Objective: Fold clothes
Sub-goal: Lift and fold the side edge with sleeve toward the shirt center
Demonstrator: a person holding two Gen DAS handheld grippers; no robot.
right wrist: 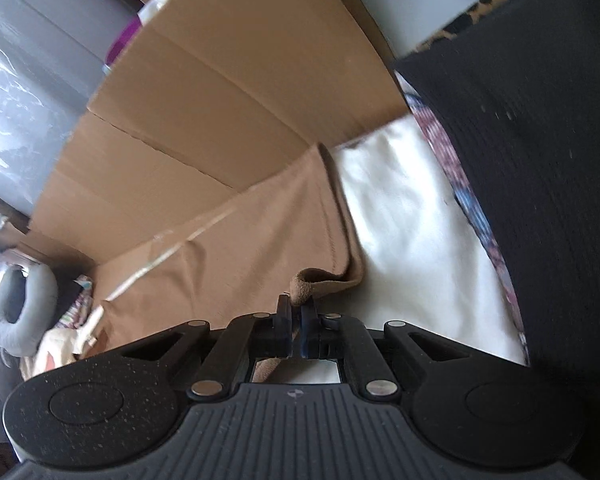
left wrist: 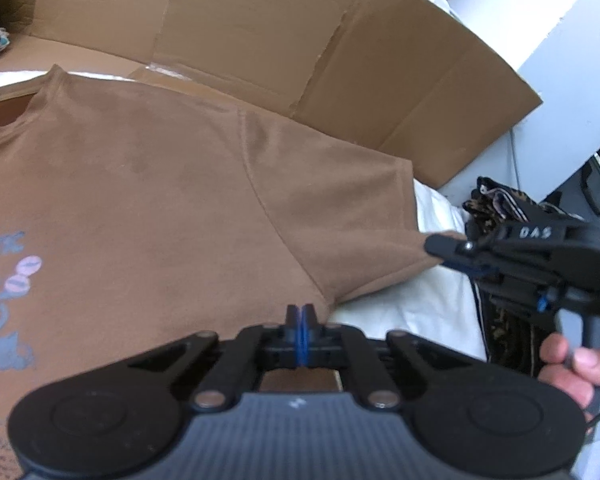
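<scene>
1. Left wrist view: nearest the lens, the left gripper [left wrist: 301,314] is seen w/ its black fingers pressed together, blue pads meeting, right at the side seam of a brown T-shirt [left wrist: 160,200] below the armpit. Whether cloth is pinched there can't be told.
2. Same view: the shirt is spread flat, front up, w/ a grey-blue print [left wrist: 4,304] at the left. It is laid partly on a white sheet [left wrist: 428,300] and partly on flattened cardboard [left wrist: 300,40].
3. Same view: the right gripper [left wrist: 434,246] is seen at the right, held by a hand [left wrist: 572,364], its tip closed on the hem of the short sleeve [left wrist: 340,208]. A dark patterned cloth [left wrist: 500,200] is seen behind it.
4. Right wrist view: the right gripper [right wrist: 296,308] is shown pinching the sleeve hem, a fold of brown cloth [right wrist: 304,282] bunched above the pads, the sleeve lifted slightly off the sheet [right wrist: 400,220].
5. Same view: cardboard [right wrist: 240,100] is seen behind, black fabric [right wrist: 540,160] at the right, a grey neck pillow [right wrist: 20,312] far left.
</scene>
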